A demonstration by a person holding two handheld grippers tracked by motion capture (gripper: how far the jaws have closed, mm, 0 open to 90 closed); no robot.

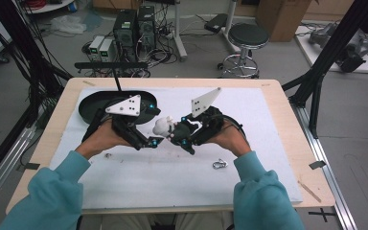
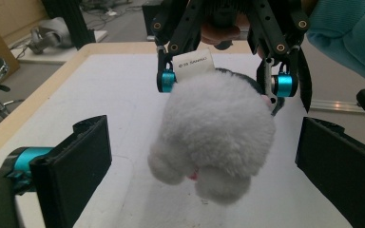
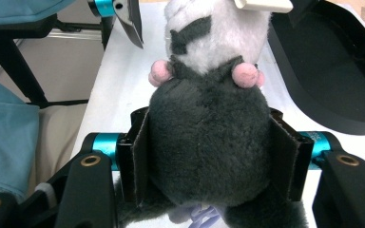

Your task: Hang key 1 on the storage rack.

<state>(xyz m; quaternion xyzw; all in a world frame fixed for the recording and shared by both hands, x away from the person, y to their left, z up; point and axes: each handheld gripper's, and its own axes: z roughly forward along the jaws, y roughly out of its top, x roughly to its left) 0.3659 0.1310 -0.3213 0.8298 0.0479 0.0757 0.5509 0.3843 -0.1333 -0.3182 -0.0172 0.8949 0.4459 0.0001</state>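
Observation:
A plush toy (image 1: 163, 125) with a white fluffy end (image 2: 218, 128) and a dark grey end (image 3: 209, 137) hangs just above the white cloth at mid-table. My right gripper (image 1: 179, 136) (image 3: 209, 156) is shut on the dark grey end, its pads pressing in from both sides. Small pink knobs and a white label (image 2: 195, 65) show on the toy. My left gripper (image 1: 154, 142) (image 2: 202, 161) is open, with one jaw on each side of the white end and a gap to the fur on both sides. Facing it, the right gripper (image 2: 224, 80) holds the toy from behind.
A black oval tray (image 1: 91, 108) (image 3: 332, 71) lies at the back left of the white cloth (image 1: 249, 182). A small metal clip (image 1: 219, 164) rests near the right forearm, and a tiny bit of debris (image 1: 108, 155) near the left hand. Teal sleeves come in from the front edge.

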